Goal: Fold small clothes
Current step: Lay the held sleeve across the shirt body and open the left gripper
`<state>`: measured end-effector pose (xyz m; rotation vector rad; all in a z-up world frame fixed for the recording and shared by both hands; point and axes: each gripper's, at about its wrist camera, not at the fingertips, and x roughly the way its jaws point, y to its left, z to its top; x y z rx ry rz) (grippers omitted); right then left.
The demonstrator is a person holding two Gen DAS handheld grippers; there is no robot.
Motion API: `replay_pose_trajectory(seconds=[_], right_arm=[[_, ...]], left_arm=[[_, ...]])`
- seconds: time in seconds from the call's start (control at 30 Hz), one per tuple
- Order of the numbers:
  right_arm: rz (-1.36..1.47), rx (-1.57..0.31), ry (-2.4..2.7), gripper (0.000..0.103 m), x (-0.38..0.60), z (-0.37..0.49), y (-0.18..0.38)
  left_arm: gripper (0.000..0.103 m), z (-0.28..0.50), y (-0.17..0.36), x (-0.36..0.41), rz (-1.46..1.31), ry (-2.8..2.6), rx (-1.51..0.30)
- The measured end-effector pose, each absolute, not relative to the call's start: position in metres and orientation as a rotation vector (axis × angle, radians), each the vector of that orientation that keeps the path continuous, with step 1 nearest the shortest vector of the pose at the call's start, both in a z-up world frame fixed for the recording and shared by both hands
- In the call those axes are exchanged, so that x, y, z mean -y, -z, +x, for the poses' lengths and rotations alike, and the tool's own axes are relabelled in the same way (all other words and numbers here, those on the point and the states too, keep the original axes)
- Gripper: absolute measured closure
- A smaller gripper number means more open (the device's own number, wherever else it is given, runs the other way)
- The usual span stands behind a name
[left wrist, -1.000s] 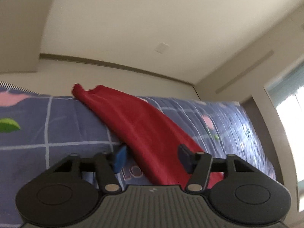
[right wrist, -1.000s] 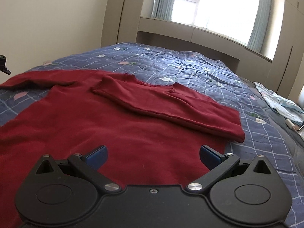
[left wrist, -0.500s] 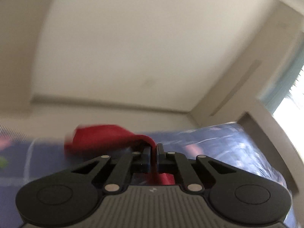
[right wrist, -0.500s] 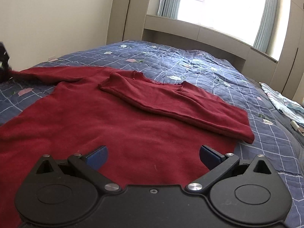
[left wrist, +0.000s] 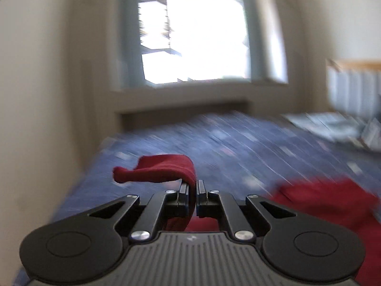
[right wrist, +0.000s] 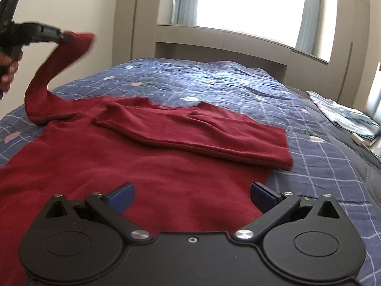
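Note:
A dark red long-sleeved top (right wrist: pixel 133 166) lies flat on the blue checked bedspread (right wrist: pixel 238 88). Its right sleeve (right wrist: pixel 202 131) is folded across the chest. My left gripper (left wrist: pixel 193 190) is shut on the end of the left sleeve (left wrist: pixel 162 171), whose cuff flops over to the left of the fingers. In the right wrist view the left gripper (right wrist: pixel 59 35) holds that sleeve (right wrist: pixel 47 71) lifted high above the bed at the far left. My right gripper (right wrist: pixel 191 193) is open and empty, low over the top's lower body.
A window (right wrist: pixel 250 4) with a ledge stands beyond the bed's far end. A wall runs along the bed's left side (right wrist: pixel 59 12). Light blue patterned cloth (right wrist: pixel 345 116) lies at the bed's right edge. The left wrist view is motion-blurred.
My left gripper closed on the left sleeve, lifted it off the bed and swung round toward the window. The right gripper stayed open and shifted only slightly.

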<state>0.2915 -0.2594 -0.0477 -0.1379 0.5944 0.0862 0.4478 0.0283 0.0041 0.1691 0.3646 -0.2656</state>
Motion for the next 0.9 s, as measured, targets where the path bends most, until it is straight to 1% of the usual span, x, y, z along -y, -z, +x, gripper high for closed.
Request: replay_pose_trajectory(seconds=[0.13,0.2,0.27,0.3,0.33,0.37,0.4,0.5,0.53,0.57,0.6,0.67,0.8,0.9], right_arm=[[-0.131,-0.605,-0.05,0.001,0.276,0.288,0.052],[-0.121,-0.613,-0.033,0.001,0.286,0.286,0.054],[-0.108,-0.62,-0.021,0.001,0.294,0.285,0.056],[-0.1,-0.623,-0.017,0.001,0.298,0.285,0.057],[-0.092,-0.625,-0.014,0.001,0.302,0.287,0.058],[-0.084,-0.626,-0.012,0.001,0.305,0.289,0.058],[-0.076,-0.626,-0.01,0.001,0.307,0.291,0.058],[-0.052,-0.622,-0.019,0.001,0.312,0.305,0.054],[-0.046,-0.619,-0.024,0.001,0.312,0.312,0.052],[-0.037,-0.616,-0.036,0.001,0.312,0.321,0.049],[-0.026,-0.613,-0.049,0.001,0.31,0.329,0.047],[-0.001,-0.598,-0.1,0.001,0.302,0.35,0.04],[-0.016,-0.576,-0.24,0.003,0.259,0.394,0.029],[-0.046,-0.577,-0.371,0.012,0.214,0.426,0.026]], left_arm=[[0.098,0.444,0.044,0.017,0.318,0.423,-0.476],[0.098,0.421,0.061,0.048,0.386,0.46,-0.512],[0.089,0.404,0.072,0.061,0.417,0.484,-0.546],[0.082,0.401,0.074,0.064,0.417,0.492,-0.557],[0.057,0.399,0.076,0.064,0.409,0.496,-0.565],[0.036,0.396,0.078,0.064,0.398,0.496,-0.566],[0.032,0.387,0.078,0.061,0.381,0.497,-0.561],[0.025,0.38,0.07,0.048,0.333,0.52,-0.576],[0.018,0.378,0.068,0.043,0.321,0.508,-0.583],[0.013,0.369,0.058,0.032,0.311,0.483,-0.587],[0.011,0.368,0.056,0.028,0.305,0.46,-0.588],[0.003,0.362,0.052,0.015,0.295,0.392,-0.598],[0.0,0.355,0.047,-0.016,0.272,0.226,-0.641],[0.0,0.354,0.047,-0.036,0.251,0.126,-0.676]])
